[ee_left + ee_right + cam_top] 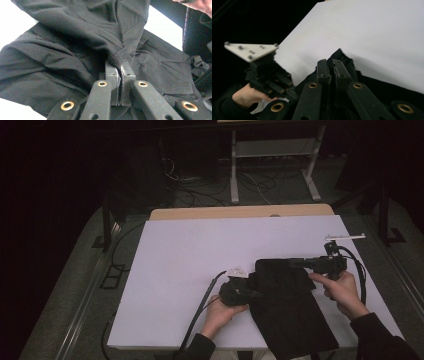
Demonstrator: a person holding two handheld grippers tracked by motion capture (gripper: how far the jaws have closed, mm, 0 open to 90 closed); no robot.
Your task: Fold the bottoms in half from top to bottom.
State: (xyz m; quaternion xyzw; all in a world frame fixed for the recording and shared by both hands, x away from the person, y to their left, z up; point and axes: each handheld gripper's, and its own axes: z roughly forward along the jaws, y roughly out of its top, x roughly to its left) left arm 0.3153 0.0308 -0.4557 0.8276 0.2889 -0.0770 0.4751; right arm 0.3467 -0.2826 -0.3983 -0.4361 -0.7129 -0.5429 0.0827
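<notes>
A black cloth [290,315] lies crumpled on the white tabletop [200,250] at the front right, and its near part hangs over the front edge. My left gripper [252,292] is at the cloth's left side. In the left gripper view it [119,65] is shut on a stitched hem of the cloth [62,57]. My right gripper [291,262] points left over the cloth's far edge. In the right gripper view it [331,65] is shut on a raised fold of the cloth [382,87]. That view also has the left gripper [269,80] in a hand.
The white tabletop stretches bare to the left and the back. A wooden edge [240,212] runs along its far side. Beyond it, on the dark floor, stand a metal frame [272,165] and loose cables. The left gripper's cable [200,310] trails to the front edge.
</notes>
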